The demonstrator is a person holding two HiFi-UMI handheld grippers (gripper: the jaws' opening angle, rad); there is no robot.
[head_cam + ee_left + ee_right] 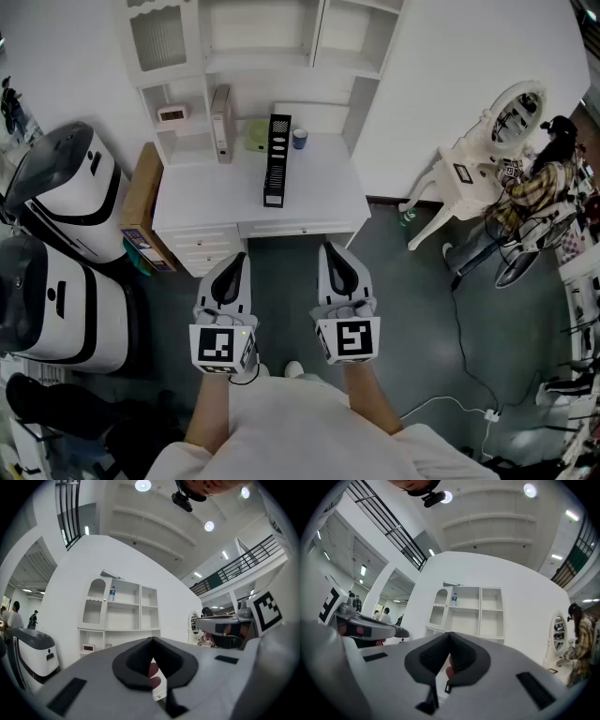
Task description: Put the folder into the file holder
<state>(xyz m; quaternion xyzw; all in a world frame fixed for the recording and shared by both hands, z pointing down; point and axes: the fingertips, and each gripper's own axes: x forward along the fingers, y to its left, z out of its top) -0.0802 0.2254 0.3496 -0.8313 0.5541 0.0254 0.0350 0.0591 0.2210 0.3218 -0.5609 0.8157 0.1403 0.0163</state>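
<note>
- Our left gripper (239, 261) and right gripper (330, 253) hang side by side well short of the file holder (277, 157), over the dark floor (412, 309) and off the bench (202, 195). From this we judge that the task has not begun.
- In the left gripper view, the left gripper (152, 641) has its dark, ribbed pads pressed together at the tips with nothing between them. The right gripper (449, 634) is closed and empty in the same way.
- The file holder is a narrow, black, rigid box standing upright near the middle of the bench. Its slim end faces us and carries a column of oval cut-outs. With its open top facing up, a folder could slide in from above.
- What we take for the folder (222, 124) stands on edge to the left of the file holder and slightly behind it, clearly apart from it. It is a thin flat slab, pale grey with a brownish face, and it sits against the white shelf unit (178, 141), which likely keeps it upright.
- Behind the file holder lies a flat green item (256, 137) that we cannot identify. A small blue cup (299, 139) stands just to the right of the file holder's far end.
- We judge that one gripper must open before it can pinch the folder's thin edge.
</note>
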